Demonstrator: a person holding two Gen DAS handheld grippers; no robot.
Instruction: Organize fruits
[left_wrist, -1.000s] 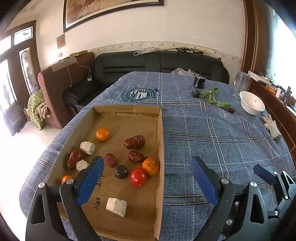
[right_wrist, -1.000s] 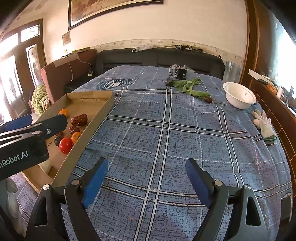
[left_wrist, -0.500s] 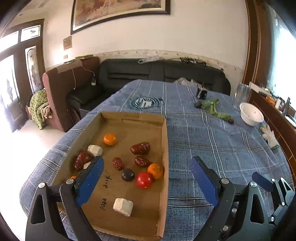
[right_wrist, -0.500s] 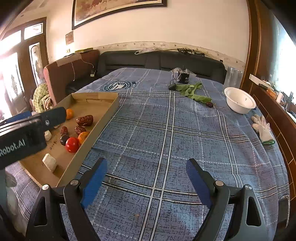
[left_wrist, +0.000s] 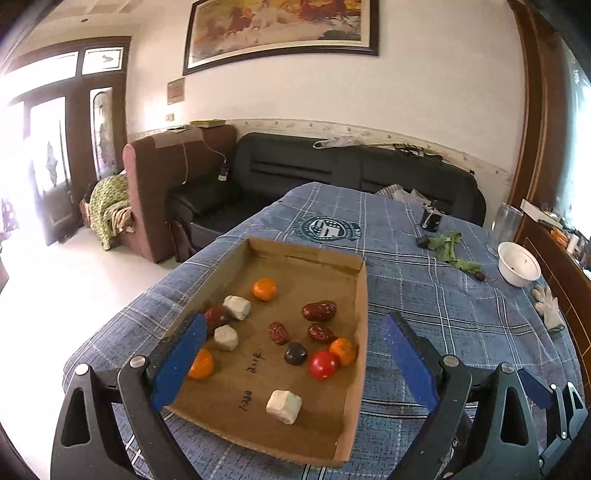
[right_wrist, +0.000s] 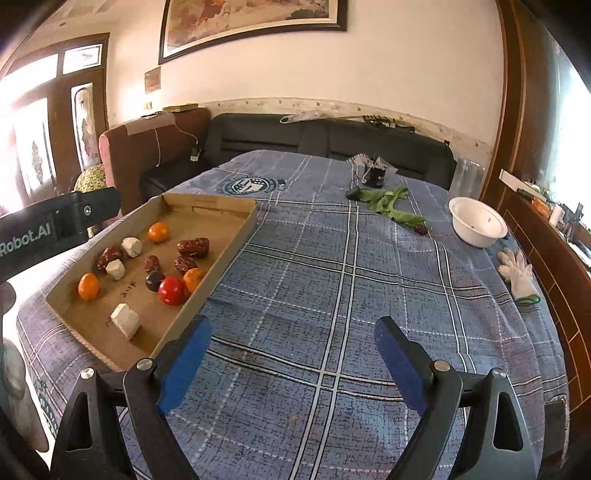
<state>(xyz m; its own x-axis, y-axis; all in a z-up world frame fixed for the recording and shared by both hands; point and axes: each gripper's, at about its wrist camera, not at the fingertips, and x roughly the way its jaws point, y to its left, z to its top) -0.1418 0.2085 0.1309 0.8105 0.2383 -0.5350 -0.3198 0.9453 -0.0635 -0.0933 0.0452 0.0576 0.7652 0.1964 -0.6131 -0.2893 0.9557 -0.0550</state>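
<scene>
A shallow cardboard tray (left_wrist: 364, 295) (right_wrist: 229, 243) lies on the blue plaid cloth at the left. It holds small oranges (left_wrist: 264, 288), several red dates (left_wrist: 319, 311), a red tomato (left_wrist: 323, 364) (right_wrist: 171, 290), a dark plum (left_wrist: 295, 353) and white blocks (left_wrist: 283, 406). My left gripper (left_wrist: 295, 363) is open and empty, held above the tray's near end. My right gripper (right_wrist: 293, 363) is open and empty over bare cloth to the right of the tray. The left gripper's body (right_wrist: 55, 225) shows at the left of the right wrist view.
A white bowl (left_wrist: 519, 264) (right_wrist: 476, 221) stands at the far right, with a white glove (right_wrist: 519, 275) nearer. Green leaves (right_wrist: 388, 205), a single date (right_wrist: 420, 229) and a small black cup (right_wrist: 376, 175) lie at the back. A black sofa stands behind the table.
Both grippers have risen and pulled back, so the tray and table sit lower and farther in view. Both stay open and empty. The fruits have not moved.
</scene>
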